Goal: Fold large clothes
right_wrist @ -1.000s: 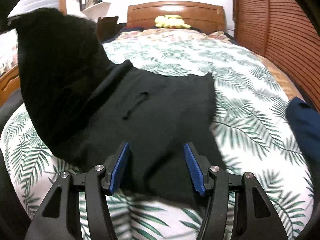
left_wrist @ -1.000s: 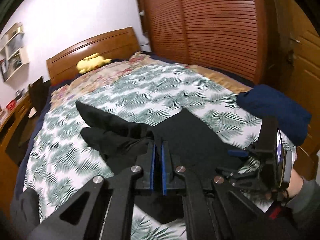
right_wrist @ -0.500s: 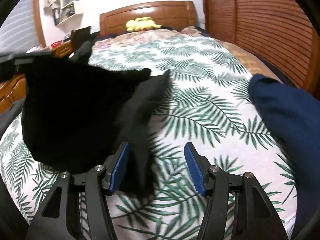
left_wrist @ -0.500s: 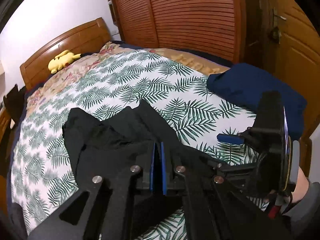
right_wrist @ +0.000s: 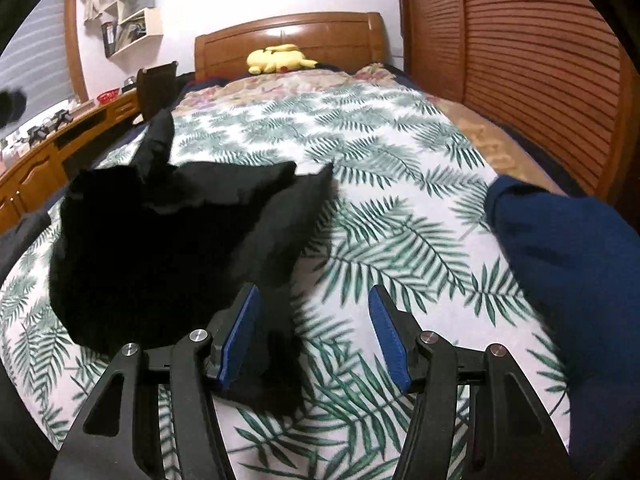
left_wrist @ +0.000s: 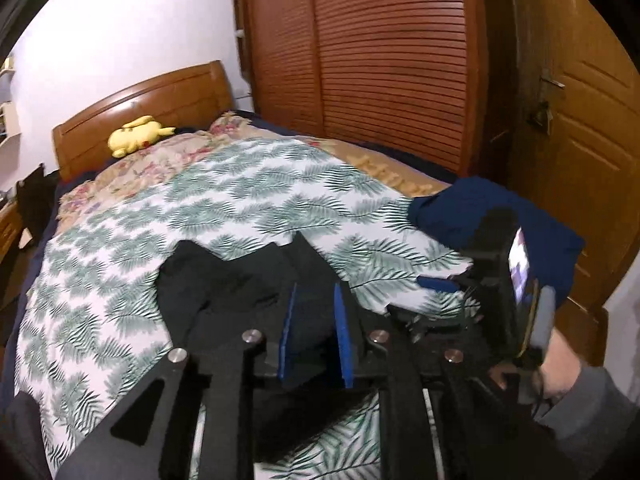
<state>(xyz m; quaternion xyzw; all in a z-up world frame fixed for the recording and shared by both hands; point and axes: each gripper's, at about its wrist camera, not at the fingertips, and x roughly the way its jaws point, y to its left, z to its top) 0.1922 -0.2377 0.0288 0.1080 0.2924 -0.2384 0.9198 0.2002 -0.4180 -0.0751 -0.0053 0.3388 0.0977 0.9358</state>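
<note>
A black garment (left_wrist: pixel 224 280) lies bunched in a heap on the leaf-print bedspread (left_wrist: pixel 260 192). My left gripper (left_wrist: pixel 315 292) hovers over its near right part. Its jaws are opening, a narrow gap shows between the blue pads, and black cloth lies in and under that gap without being pinched. In the right wrist view the black garment (right_wrist: pixel 160 248) fills the left half, with one corner sticking up. My right gripper (right_wrist: pixel 314 292) stands open over the bedspread (right_wrist: pixel 380 152). Its left finger is at the garment's edge and nothing is between the pads.
A folded dark blue garment (left_wrist: pixel 480 212) (right_wrist: pixel 568 264) sits at the bed's right edge. A yellow plush toy (right_wrist: pixel 280 58) lies by the wooden headboard (right_wrist: pixel 288 32). Louvred wardrobe doors (left_wrist: pixel 380 60) stand to the right, a desk (right_wrist: pixel 40 160) to the left. A hand (left_wrist: pixel 560 364) holds the right gripper.
The black garment, earlier lifted and swung across, now lies heaped on the bed. My left jaws, shut on it before, have parted. The right gripper has shifted right, off the garment.
</note>
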